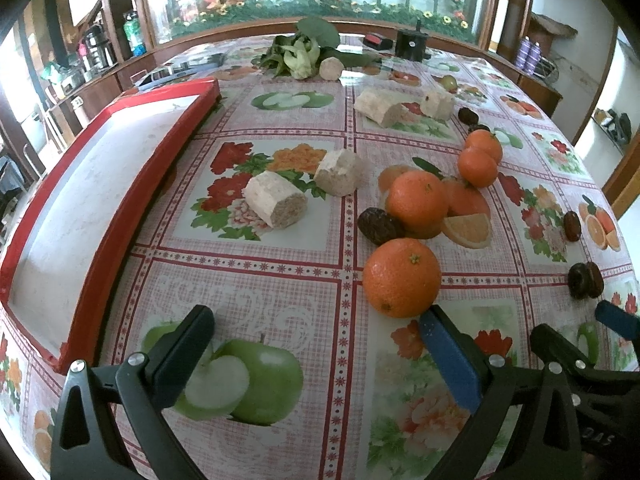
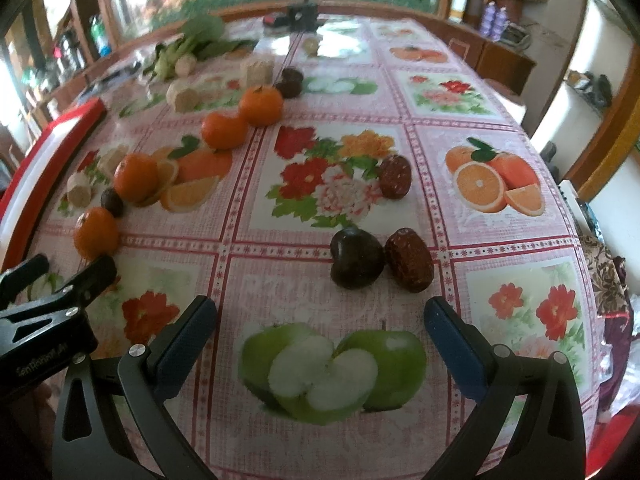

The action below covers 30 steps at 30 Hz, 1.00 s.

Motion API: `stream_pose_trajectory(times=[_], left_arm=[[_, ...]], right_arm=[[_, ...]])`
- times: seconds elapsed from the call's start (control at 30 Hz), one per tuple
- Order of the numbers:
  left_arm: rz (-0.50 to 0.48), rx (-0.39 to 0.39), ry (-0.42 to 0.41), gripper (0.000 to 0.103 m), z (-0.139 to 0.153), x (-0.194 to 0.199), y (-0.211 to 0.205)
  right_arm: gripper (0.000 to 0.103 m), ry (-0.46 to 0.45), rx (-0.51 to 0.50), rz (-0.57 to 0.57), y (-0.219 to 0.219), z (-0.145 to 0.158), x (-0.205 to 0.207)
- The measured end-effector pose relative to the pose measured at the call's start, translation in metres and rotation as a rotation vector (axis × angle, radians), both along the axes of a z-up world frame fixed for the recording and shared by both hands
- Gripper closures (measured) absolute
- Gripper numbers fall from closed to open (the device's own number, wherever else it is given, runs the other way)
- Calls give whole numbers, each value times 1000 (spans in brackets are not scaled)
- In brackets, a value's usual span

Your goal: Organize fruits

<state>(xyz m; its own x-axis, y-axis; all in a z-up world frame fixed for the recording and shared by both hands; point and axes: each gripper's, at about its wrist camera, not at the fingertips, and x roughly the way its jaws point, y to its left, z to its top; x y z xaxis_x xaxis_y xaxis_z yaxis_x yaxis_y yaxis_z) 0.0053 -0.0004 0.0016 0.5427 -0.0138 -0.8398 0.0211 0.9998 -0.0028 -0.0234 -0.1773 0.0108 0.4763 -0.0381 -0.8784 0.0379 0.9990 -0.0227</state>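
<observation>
Hovering low over a table (image 1: 280,280) strewn with fruit, both tongs spread wide and empty.

The left tongs (image 1: 316,344) gape above a printed green apple, their blue-padded finger (image 1: 448,360) just beside the nearest orange (image 1: 402,278); three more oranges (image 1: 418,200) sit farther back in a loose line, with a dark date (image 1: 378,226) tucked against the second one. Pale cut stalk pieces (image 1: 276,204) lie between the oranges and the red-rimmed tray (image 1: 112,184) on the left side, whose white floor holds nothing. The right tongs (image 2: 320,328) point at a dark plum-like fruit (image 2: 356,258) touching a reddish date (image 2: 410,260), another reddish date (image 2: 394,176) lying beyond them. Leafy greens (image 1: 304,48) rest at the far end.
</observation>
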Motion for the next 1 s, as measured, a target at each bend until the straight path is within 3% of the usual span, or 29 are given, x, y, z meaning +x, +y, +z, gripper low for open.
stream_pose_trajectory(times=[0.13,0.33,0.47,0.57,0.83,1.0], left_arm=[[-31,4,41,0,2,2,7],[-89,55,31,0,14,-11,27],[-132,41,-9,0,25,-18,38],[-147,31,-4,0,27,-17,38],[-206,20,7,0,29,-17,32],[-249,-71,19,0,34,-9,23]], right_arm=[[0,-21,47,50,-4,22,-15],[0,-87,-24,25,-35,49,-29],[0,-68,61,-54,-71,49,-26],[0,-32,128,-61,-75,43,-18],[0,-18,80,-16,-62,34,-7],[0,-10,93,-16,-60,32,-4]])
